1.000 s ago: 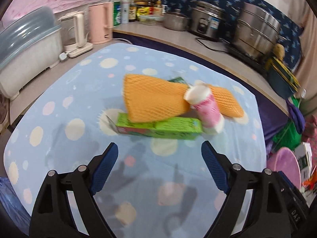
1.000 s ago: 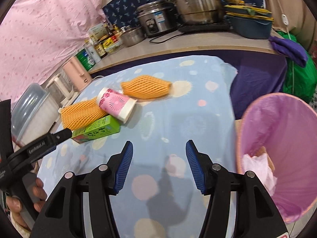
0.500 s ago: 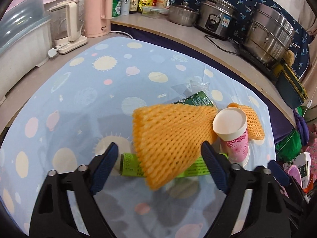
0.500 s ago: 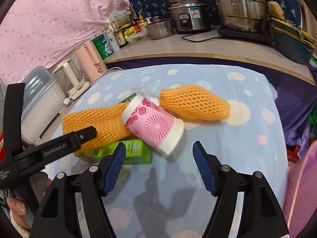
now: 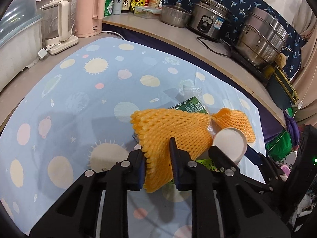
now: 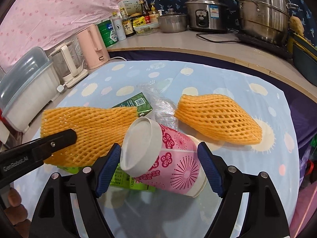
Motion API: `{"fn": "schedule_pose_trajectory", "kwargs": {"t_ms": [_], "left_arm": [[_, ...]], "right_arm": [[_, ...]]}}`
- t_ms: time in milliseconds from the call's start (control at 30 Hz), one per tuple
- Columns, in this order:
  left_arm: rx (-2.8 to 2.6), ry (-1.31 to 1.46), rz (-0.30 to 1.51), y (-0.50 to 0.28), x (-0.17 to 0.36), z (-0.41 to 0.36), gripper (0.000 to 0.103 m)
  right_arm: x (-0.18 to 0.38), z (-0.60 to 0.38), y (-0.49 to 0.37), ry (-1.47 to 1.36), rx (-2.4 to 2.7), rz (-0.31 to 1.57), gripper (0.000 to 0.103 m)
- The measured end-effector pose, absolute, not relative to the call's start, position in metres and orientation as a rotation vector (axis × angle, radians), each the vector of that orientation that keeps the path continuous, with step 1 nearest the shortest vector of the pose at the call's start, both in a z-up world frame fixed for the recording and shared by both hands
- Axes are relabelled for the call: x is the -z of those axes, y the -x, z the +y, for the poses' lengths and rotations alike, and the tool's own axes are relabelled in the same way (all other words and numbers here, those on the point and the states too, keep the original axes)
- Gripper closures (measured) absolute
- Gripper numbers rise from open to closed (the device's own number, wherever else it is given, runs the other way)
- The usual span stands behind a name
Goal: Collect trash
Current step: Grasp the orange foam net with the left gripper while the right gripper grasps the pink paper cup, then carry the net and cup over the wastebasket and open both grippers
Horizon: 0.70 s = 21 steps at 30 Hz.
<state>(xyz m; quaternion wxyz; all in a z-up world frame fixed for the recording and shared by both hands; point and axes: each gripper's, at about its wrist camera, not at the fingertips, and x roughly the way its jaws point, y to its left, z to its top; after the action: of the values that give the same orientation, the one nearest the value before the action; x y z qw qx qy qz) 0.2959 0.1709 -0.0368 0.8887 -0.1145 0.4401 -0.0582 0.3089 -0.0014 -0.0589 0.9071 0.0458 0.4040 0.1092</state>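
The left gripper (image 5: 158, 164) has just been closing and now pinches the near end of an orange foam fruit net (image 5: 174, 132), which lies draped over a green carton (image 6: 136, 104). Just right of that carton, the right gripper (image 6: 159, 167) has been opening – its jaws straddle a toppled pink paper cup (image 6: 162, 154) without pressing it. The risks: the soft net could slip from the shallow pinch on lifting, or snag the carton, and the cup – resting partly on the carton – could roll away as the jaws close.
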Motion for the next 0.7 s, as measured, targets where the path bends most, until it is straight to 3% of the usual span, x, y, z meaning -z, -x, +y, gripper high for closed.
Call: {"fn": "schedule_pose_trajectory", "kwargs": {"t_ms": [267,333,400,433,700], "left_arm": [[0.137,0.237,0.915,-0.292,0.035,0.166,0.083],[0.134,0.238,0.916,-0.292,0.035,0.165,0.083],[0.134,0.237,0.916,-0.292,0.035,0.165,0.085],[0.134,0.235,0.915,-0.292,0.034,0.164,0.086],[0.156,0.225,0.895,-0.278,0.022,0.157,0.092]], "right_arm": [[0.065,0.006,-0.306,-0.043,-0.226,0.839,0.026],[0.067,0.005,-0.306,-0.049,-0.224,0.841,0.032],[0.067,0.001,-0.307,-0.061,-0.218,0.846,0.048],[0.067,-0.002,-0.307,-0.071,-0.216,0.849,0.051],[0.044,-0.027,-0.287,-0.131,-0.190,0.797,0.052]]}}
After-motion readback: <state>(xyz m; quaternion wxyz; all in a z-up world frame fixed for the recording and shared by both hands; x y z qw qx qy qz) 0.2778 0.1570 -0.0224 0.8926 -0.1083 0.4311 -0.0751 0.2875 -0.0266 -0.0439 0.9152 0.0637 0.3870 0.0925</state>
